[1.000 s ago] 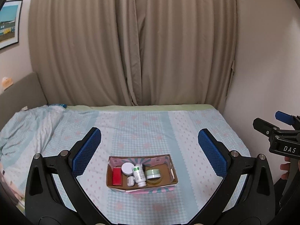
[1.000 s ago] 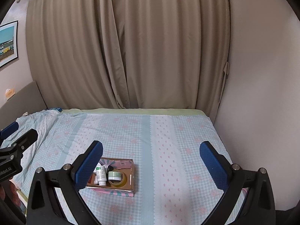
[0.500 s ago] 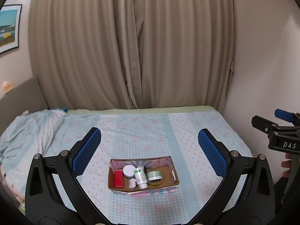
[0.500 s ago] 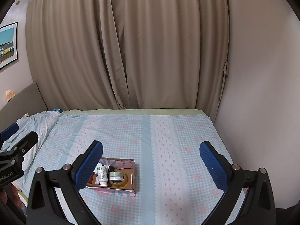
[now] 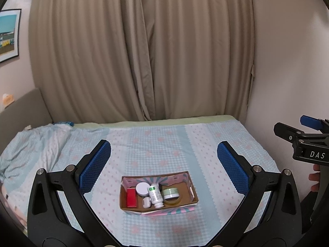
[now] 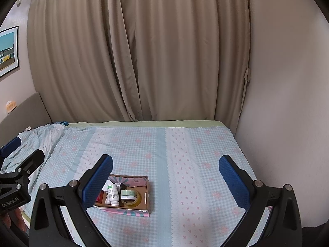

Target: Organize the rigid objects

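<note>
Two grippers were held up over the bed (image 5: pixel 205 140), and both stood wide open with nothing in them. The left gripper (image 5: pixel 164 165) pointed right at the box (image 5: pixel 193 193), so the box sat in the gap between its blue pads (image 5: pixel 94 166). That looked like a good place to reach down from. The right gripper (image 6: pixel 165 176) hung more to the side, so the box (image 6: pixel 147 193) showed near its left pad (image 6: pixel 96 180) and partly behind it. One box lay flat on the checked sheet, near the front edge of the bed and well apart from the wall (image 6: pixel 287 103). All the small hard things were inside it, most likely so they would not roll away on the soft bed. Counted in the left view, there were six: one red block (image 5: pixel 131 197) at the left end, one white round lid (image 5: pixel 142 188), one small white case (image 5: pixel 146 201), one white bottle (image 5: pixel 155 194) lying on its side, one green jar (image 5: pixel 170 193), and one tape ring (image 5: pixel 174 200) under the jar. They were packed close and touched each other. None lay out on the sheet. One crumpled blanket (image 5: pixel 30 142) was at the far left. One picture (image 5: pixel 8 35) hung on the left wall, and long curtains (image 5: pixel 144 51) covered the back. Part of a hand (image 5: pixel 314 177) showed at the right edge, under the other gripper. Whether the things were to come out or stay in could not be told.
</note>
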### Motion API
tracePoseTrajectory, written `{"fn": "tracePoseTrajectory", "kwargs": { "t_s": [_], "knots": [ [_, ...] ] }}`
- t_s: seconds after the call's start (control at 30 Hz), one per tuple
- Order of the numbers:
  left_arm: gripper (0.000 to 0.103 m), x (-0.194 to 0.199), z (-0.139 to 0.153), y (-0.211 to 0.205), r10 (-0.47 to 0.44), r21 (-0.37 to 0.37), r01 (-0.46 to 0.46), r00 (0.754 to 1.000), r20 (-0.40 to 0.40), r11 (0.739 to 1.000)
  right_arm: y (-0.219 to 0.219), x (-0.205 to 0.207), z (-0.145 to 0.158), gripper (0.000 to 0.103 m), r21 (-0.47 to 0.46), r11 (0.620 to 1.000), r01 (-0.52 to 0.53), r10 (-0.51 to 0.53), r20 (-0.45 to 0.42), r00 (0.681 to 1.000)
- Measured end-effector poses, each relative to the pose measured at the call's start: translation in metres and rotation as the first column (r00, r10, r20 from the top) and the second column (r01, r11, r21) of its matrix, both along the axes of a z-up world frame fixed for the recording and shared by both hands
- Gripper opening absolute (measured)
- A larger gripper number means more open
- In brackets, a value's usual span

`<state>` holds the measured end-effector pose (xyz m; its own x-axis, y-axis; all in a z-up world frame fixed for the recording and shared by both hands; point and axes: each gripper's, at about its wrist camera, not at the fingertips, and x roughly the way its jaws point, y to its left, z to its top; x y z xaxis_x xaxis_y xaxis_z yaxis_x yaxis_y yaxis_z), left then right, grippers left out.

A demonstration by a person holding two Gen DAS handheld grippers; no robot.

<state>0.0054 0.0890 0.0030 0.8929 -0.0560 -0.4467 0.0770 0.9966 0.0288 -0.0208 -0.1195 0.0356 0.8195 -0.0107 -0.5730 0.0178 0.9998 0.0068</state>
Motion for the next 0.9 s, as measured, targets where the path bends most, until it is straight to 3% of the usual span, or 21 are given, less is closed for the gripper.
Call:
{"fn": "tracePoseTrajectory", "kwargs": {
  "t_s": [0.5, 0.77, 0.9],
  "knots": [
    [0.103, 0.008, -0.003, 0.000, 0.002, -0.023, -0.002, 1.000, -0.001, 1.000, 0.005, 0.000, 0.000, 0.103, -0.014, 1.000, 0.006, -0.006, 0.002, 1.000],
    [0.103, 0.001, 0.001, -0.003, 0.000, -0.018, 0.001, 0.997, 0.073, 1.000, 0.002, 0.005, 0.002, 0.103, -0.017, 1.000, 0.010, -0.010, 0.011, 1.000],
    [0.103, 0.005, 0.000, -0.006, 0.031, -0.014, -0.030, 0.997, 0.074, 0.999, 0.000, 0.010, -0.001, 0.103, -0.017, 1.000, 0.014, -0.013, 0.011, 1.000]
  ]
}}
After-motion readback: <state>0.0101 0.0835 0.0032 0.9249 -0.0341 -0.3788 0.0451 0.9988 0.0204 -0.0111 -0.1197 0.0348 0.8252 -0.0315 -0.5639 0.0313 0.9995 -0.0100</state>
